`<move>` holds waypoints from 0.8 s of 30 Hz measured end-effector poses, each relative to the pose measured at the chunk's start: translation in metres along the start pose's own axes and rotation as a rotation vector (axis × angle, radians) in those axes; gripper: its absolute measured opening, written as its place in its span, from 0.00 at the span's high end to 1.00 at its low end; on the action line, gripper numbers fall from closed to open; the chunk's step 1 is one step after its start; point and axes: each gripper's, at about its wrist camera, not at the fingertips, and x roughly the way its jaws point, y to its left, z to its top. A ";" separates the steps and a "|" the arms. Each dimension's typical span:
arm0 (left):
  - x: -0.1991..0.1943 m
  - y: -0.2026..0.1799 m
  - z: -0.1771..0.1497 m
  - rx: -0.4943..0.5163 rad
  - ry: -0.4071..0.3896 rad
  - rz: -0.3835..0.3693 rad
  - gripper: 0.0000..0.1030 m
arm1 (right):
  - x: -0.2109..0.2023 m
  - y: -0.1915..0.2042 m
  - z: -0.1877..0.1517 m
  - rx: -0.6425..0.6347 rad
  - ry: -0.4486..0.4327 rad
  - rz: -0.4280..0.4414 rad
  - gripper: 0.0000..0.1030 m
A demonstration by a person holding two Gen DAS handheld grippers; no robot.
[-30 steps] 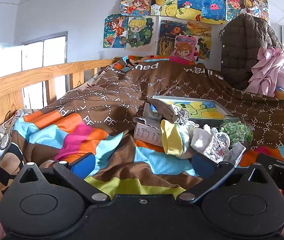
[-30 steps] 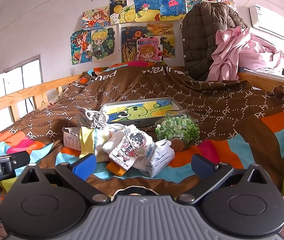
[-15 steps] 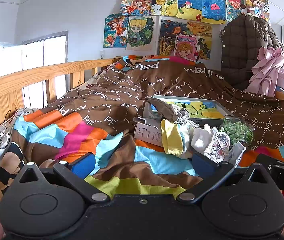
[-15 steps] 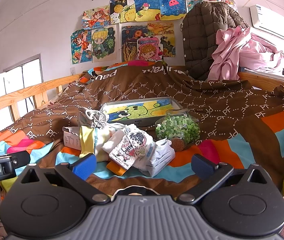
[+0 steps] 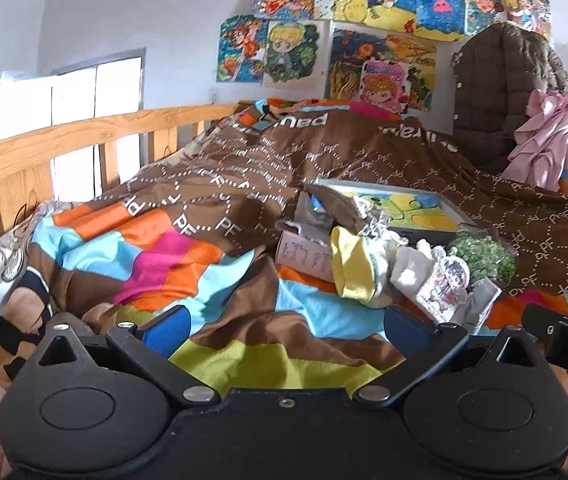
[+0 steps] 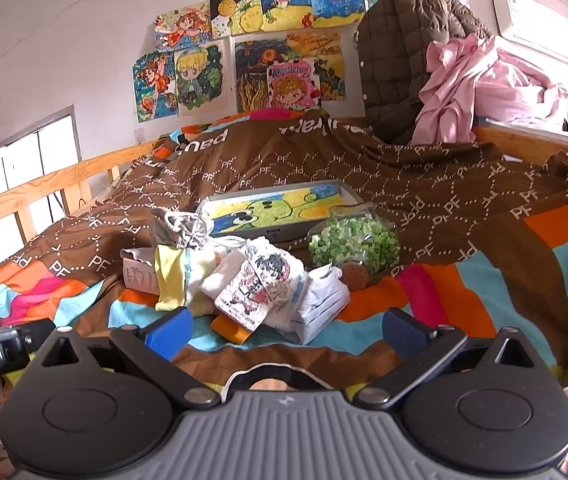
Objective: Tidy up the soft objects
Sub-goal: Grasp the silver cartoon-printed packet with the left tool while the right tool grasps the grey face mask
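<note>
Both grippers hang low over the striped blanket (image 6: 463,292), empty, with fingers spread wide: the left gripper (image 5: 284,330) and the right gripper (image 6: 285,330). Just ahead lies a heap of soft things: a yellow sock (image 6: 170,280), a cartoon pouch (image 6: 258,288) and a white folded cloth (image 6: 321,306), beside a bag of green pieces (image 6: 353,244).

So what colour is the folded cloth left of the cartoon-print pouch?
Yellow cloth, clearest in the right wrist view.
</note>
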 end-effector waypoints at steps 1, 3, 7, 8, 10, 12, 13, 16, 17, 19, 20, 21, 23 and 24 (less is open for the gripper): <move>0.001 0.000 -0.001 -0.004 0.010 0.003 0.01 | 0.002 0.001 0.002 0.001 0.001 0.001 0.00; 0.004 0.001 -0.002 -0.008 0.030 0.003 0.01 | 0.002 0.000 0.002 0.001 0.009 -0.006 0.00; 0.007 0.002 -0.005 -0.018 0.050 -0.017 0.01 | 0.006 -0.002 0.004 0.015 0.035 -0.023 0.00; 0.008 0.001 -0.006 -0.015 0.051 -0.021 0.01 | 0.008 -0.003 0.006 0.026 0.044 -0.028 0.00; 0.011 -0.001 -0.006 -0.011 0.052 -0.025 0.01 | 0.013 -0.010 0.010 0.059 0.064 -0.028 0.00; 0.020 -0.005 -0.003 -0.004 0.053 -0.034 0.01 | 0.022 -0.017 0.014 0.087 0.086 -0.024 0.00; 0.025 -0.007 -0.002 0.000 0.053 -0.037 0.01 | 0.027 -0.020 0.016 0.097 0.095 -0.021 0.00; 0.043 -0.018 0.006 0.032 0.047 -0.058 0.01 | 0.045 -0.030 0.023 0.120 0.119 -0.025 0.00; 0.049 -0.022 0.008 0.045 0.047 -0.069 0.01 | 0.053 -0.035 0.027 0.131 0.126 -0.028 0.00; 0.063 -0.030 0.014 0.078 0.044 -0.117 0.01 | 0.065 -0.040 0.032 0.134 0.128 -0.025 0.00; 0.070 -0.035 0.017 0.103 0.039 -0.141 0.01 | 0.071 -0.044 0.036 0.133 0.131 -0.028 0.00; 0.078 -0.040 0.021 0.130 0.033 -0.161 0.01 | 0.078 -0.048 0.039 0.132 0.137 -0.035 0.00; 0.092 -0.048 0.026 0.169 0.031 -0.198 0.01 | 0.089 -0.054 0.044 0.134 0.143 -0.040 0.00; 0.099 -0.051 0.028 0.178 0.033 -0.209 0.01 | 0.094 -0.057 0.045 0.136 0.152 -0.034 0.00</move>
